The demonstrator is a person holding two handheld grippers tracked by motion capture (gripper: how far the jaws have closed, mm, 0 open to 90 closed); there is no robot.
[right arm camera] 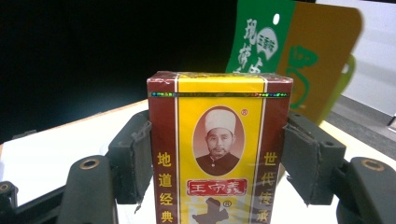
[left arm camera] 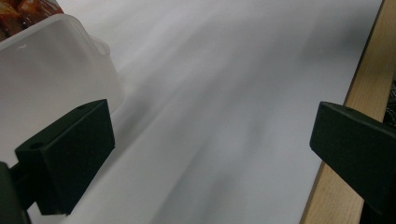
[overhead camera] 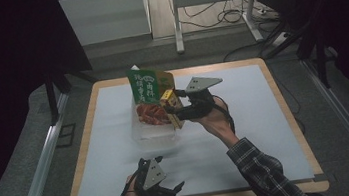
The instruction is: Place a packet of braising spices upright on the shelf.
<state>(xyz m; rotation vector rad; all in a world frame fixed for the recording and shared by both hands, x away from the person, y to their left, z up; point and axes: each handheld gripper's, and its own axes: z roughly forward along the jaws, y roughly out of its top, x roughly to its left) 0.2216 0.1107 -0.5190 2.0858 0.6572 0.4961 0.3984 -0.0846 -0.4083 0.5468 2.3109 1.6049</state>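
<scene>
Right gripper [overhead camera: 178, 108] jaws clamped on box [right arm camera: 219, 149] over tub [overhead camera: 152, 131]. Left gripper [left arm camera: 210, 154] jaws wide, empty. Risk judged: tall green packet [overhead camera: 147, 86] knocked over on lowering.

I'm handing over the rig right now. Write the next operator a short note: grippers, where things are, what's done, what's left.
Right gripper: shut on the yellow and red box, fingers pressing both sides, held up beside the clear tub.
Left gripper: open, holding nothing, low at the near edge of the white mat.
Tub: mid-table, with a red packet and a green and orange bag standing in it.
Done: two items in the tub, box picked up.
Left: probably set the box in the tub and let go.
</scene>
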